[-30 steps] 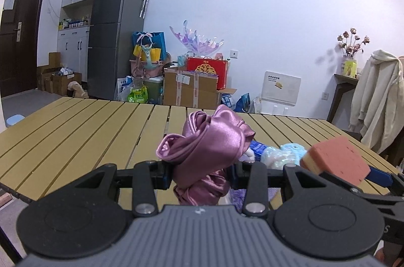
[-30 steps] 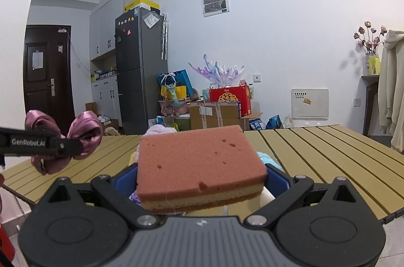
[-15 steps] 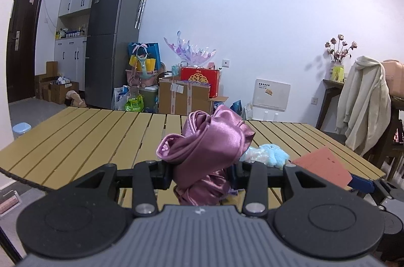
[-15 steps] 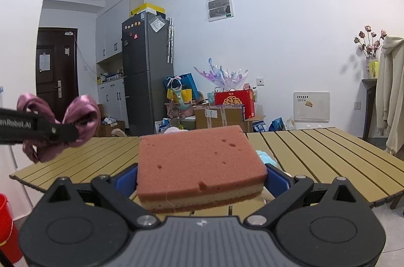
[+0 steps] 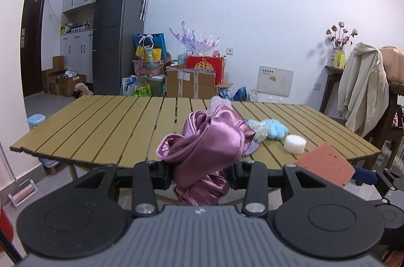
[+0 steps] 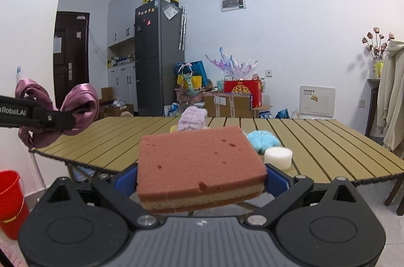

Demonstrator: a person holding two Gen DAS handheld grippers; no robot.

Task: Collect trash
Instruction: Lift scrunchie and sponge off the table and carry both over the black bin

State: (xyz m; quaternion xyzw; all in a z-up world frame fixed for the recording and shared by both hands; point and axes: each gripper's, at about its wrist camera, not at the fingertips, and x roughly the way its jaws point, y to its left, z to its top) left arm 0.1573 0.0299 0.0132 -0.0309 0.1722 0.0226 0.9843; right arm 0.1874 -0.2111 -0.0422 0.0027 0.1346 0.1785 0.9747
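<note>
1. Purple satin scrunchie [image 5: 209, 140]: your left gripper [image 5: 202, 172] is clamped on it, held off the table's near edge.
2. Pink-topped sponge [image 6: 199, 166]: pinched in your right gripper [image 6: 200, 182], also short of the table.
3. Slatted wooden table [image 5: 106, 125]: white foam puck [image 5: 294, 144], blue plush [image 5: 274, 129], lilac plush lie on it.
4. Red bucket [image 6: 10, 201] on floor, lower left in right wrist view.

Glossy mauve satin cloth [image 5: 209, 140]; porous matt pink-and-tan foam sponge [image 6: 199, 166]; matt tan slatted tabletop [image 5: 113, 125] of wood look, bearing near its front right corner a matt white foam puck [image 5: 294, 144] beside fluffy blue plush [image 5: 276, 129]; smooth red plastic bucket [image 6: 11, 201].
</note>
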